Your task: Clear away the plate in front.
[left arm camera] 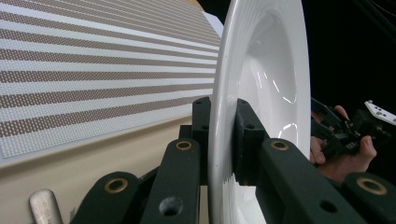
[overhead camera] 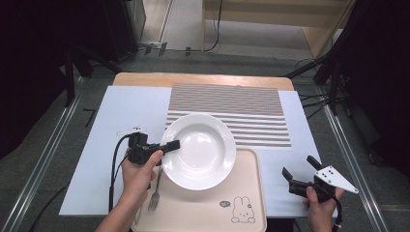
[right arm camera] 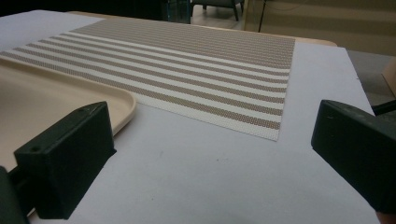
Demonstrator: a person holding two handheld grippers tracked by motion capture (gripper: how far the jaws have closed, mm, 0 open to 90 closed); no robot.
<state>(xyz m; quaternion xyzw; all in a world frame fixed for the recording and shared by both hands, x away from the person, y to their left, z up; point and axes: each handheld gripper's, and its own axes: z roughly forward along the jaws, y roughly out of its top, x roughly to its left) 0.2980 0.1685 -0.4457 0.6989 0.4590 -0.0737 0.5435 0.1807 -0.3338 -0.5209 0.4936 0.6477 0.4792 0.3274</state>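
- Left gripper (overhead camera: 170, 145), black two-jaw tongs, clamped on the left rim of the round white ceramic plate (overhead camera: 199, 150), one pad above and one below.
- Plate held half over the beige plastic tray (overhead camera: 251, 203), far edge already over the brown-and-white striped woven placemat (overhead camera: 232, 104).
- Right gripper (overhead camera: 297, 169) idle right of the tray, jaws wide apart, gripping nothing.
- Silver metal fork (overhead camera: 155, 193) lying on the tray, beside the plate.
- Judged about midway: plate lifted, setting down on the placemat not yet done; fork untouched.
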